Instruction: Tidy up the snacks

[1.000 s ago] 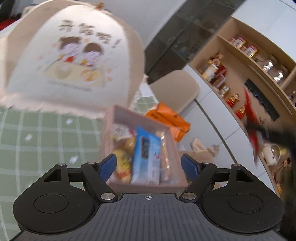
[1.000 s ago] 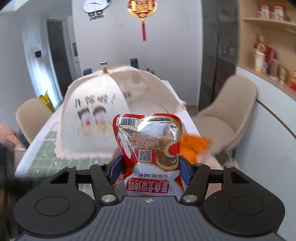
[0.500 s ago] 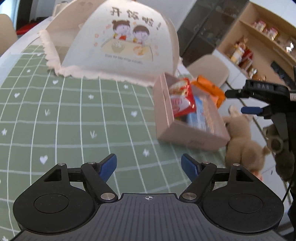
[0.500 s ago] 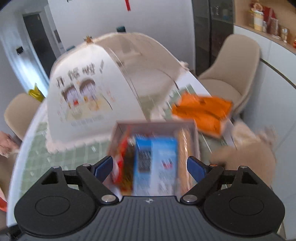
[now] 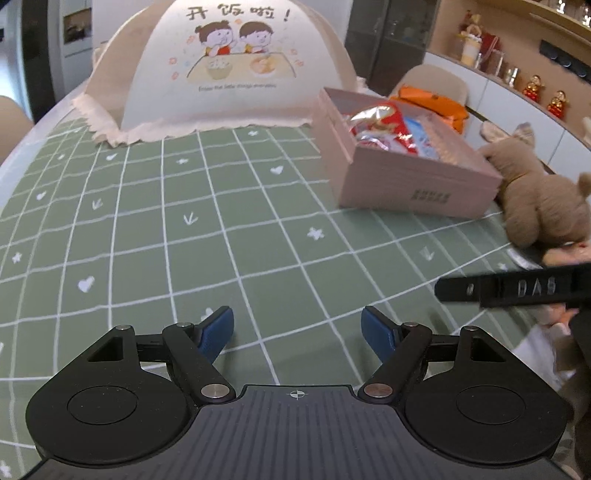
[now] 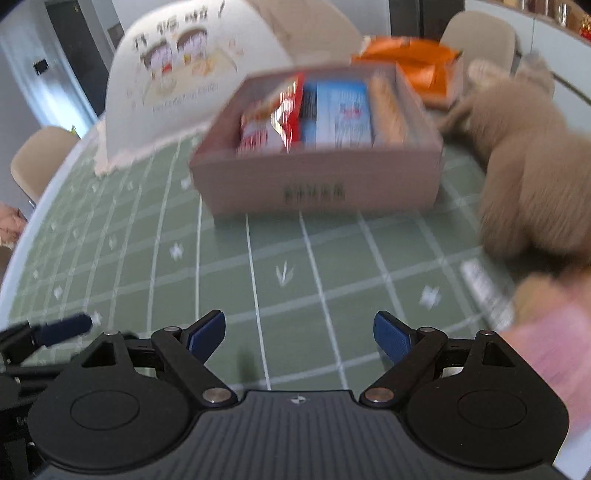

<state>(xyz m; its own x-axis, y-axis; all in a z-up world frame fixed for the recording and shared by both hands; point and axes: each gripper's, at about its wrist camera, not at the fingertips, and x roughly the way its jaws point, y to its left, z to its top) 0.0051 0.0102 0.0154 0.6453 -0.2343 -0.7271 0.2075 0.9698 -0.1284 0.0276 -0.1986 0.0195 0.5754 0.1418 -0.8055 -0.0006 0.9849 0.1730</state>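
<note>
A pink cardboard box [image 5: 413, 184] stands on the green checked tablecloth and also shows in the right wrist view [image 6: 317, 181]. It holds a red snack bag [image 6: 269, 118], a blue packet [image 6: 340, 114] and a biscuit pack [image 6: 388, 110]. An orange snack bag [image 6: 417, 62] lies behind the box. My left gripper [image 5: 297, 328] is open and empty, low over the cloth in front of the box. My right gripper [image 6: 299, 332] is open and empty, also well back from the box.
A domed mesh food cover [image 5: 236, 66] with a cartoon print stands at the back. A brown plush toy [image 5: 543, 199] lies right of the box. Beige chairs [image 6: 480, 33] stand around the table. Shelves with jars line the right wall.
My right gripper let go of the red snack bag, which now lies in the box. Both grippers have pulled back from the box and lowered toward the cloth.
</note>
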